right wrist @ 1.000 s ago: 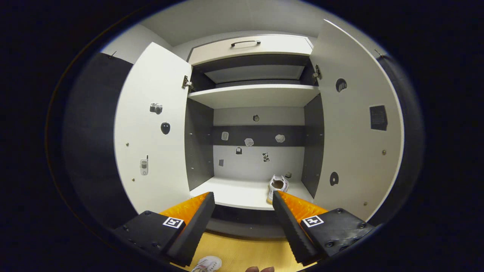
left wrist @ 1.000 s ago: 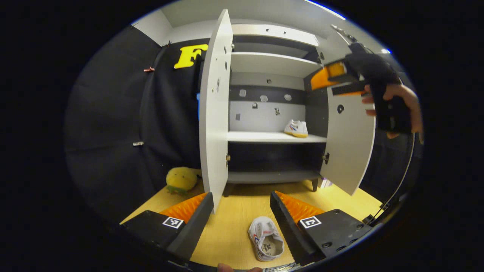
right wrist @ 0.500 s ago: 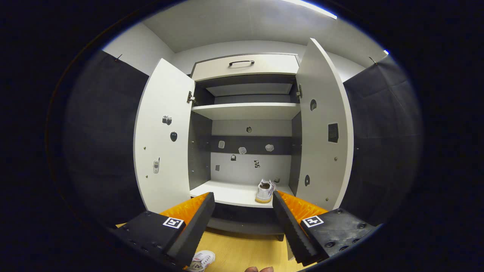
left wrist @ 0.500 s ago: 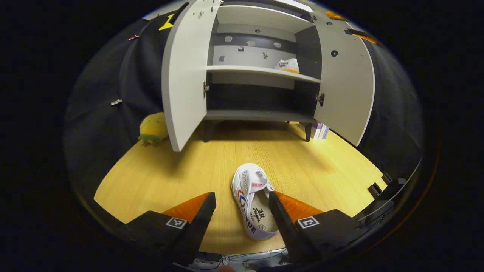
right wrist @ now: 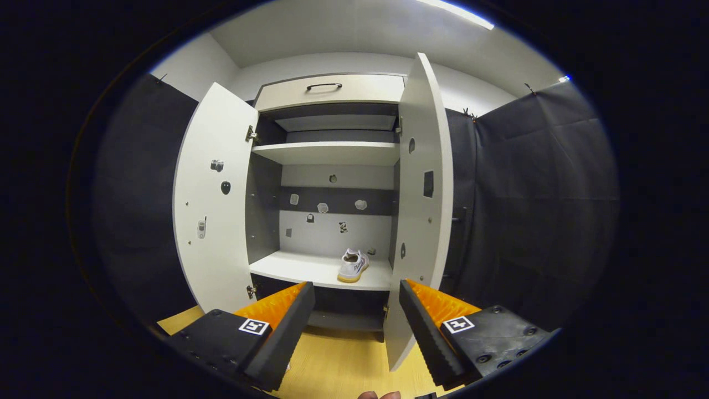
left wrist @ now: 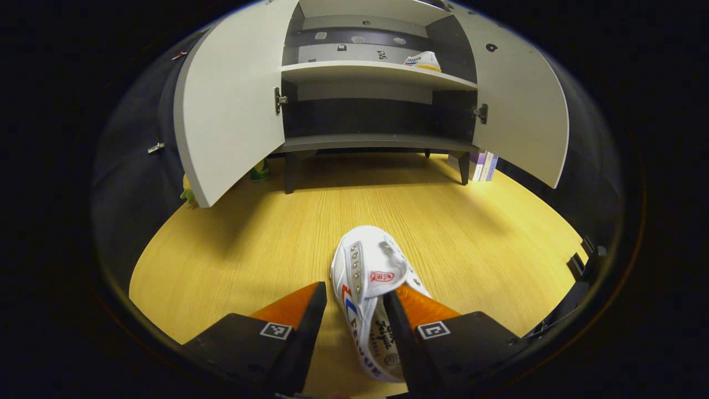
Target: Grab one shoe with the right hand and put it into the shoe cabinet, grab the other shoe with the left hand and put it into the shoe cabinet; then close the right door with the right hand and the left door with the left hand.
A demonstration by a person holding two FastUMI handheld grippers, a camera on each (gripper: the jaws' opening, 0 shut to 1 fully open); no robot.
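Had left gripper low over floor shoe, fingers apart, straddling its side wall, not clamped. Right gripper spread, empty. Other shoe on cabinet shelf.

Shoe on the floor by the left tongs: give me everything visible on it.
The shoe on the floor is a white, canvas-looking sneaker with red and blue side stripes, a row of metal eyelets, a red patch on the tongue and dark print on the insole. It lies tilted on the yellow wooden floor, toe toward the open cabinet. The left tongs straddle its heel end, one finger inside the opening, not yet pinched.
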